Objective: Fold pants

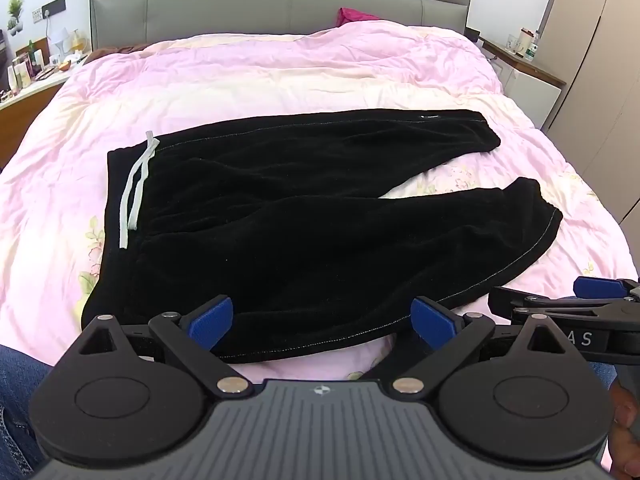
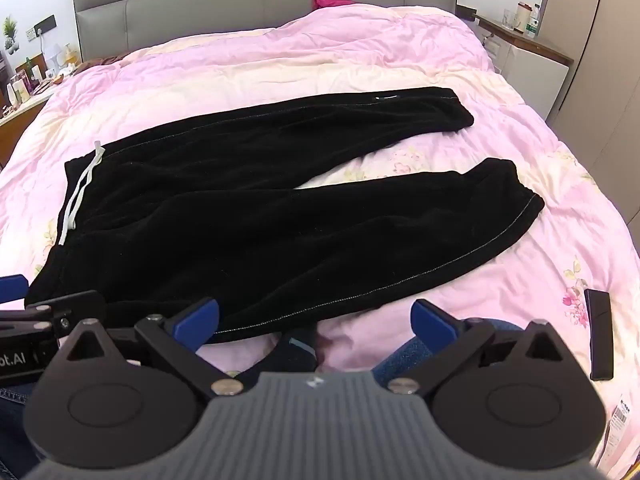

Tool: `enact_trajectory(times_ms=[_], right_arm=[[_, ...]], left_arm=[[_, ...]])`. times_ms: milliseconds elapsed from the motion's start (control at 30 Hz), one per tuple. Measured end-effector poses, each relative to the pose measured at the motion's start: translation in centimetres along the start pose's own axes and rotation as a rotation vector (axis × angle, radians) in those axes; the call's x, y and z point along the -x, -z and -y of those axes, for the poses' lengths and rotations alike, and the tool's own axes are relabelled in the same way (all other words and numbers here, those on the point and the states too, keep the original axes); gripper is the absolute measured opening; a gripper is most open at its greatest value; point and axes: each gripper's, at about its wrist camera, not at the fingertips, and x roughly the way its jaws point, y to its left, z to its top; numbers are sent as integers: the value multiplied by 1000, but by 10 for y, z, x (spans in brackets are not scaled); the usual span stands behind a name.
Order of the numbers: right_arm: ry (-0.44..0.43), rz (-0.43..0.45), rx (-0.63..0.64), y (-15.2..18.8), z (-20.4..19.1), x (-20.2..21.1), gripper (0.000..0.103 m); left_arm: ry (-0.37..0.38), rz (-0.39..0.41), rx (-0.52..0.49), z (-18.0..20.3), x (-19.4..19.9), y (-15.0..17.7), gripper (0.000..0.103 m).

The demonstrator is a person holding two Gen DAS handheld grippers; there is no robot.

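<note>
Left wrist view: black pants [image 1: 304, 208] lie flat on a pink quilt [image 1: 280, 72], waistband to the left with a white drawstring [image 1: 134, 196] across it, both legs running right and parted in a V that bares the quilt. Behind stand a grey headboard [image 1: 280, 4], a red cloth [image 1: 354, 14] at its foot, a cluttered dresser [image 1: 32, 72] on the left and a nightstand [image 1: 528, 64] with a jar on the right. The left gripper [image 1: 322, 318] tilts downward over the near hem, its blue pads [image 1: 210, 320] spread wide with nothing between them but the pants' edge and quilt below; nothing is pinched. The right gripper [image 1: 560, 308] pokes in from the right edge, just beside it, and blue denim [image 1: 16, 392] fills the lower left corner. Right wrist view: the pants [image 2: 256, 208] sit further left, the near leg's cuff well short of the quilt's [image 2: 520, 272] right edge. The right gripper [image 2: 316, 322] also tilts down, jaws spread wide and empty, over bare quilt just off the near hem. Only this view shows a black remote [image 2: 599, 334] lying on the quilt at right, a labelled packet [image 2: 618, 420] near the corner, and a dark sock [image 2: 298, 350] below the jaws. The left gripper [image 2: 44, 312] enters at the left edge.
</note>
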Motion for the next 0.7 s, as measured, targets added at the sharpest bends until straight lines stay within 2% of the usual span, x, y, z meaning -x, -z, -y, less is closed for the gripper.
enact_trajectory(times_ms=[167,700], right_arm=[[10,16,6,0,-1,2,98],[22,10,5,1,1,0,98]], left_arm=[[30,-7,28,-4,-2,0,103],[27,-7,28,-8,-2,2,103]])
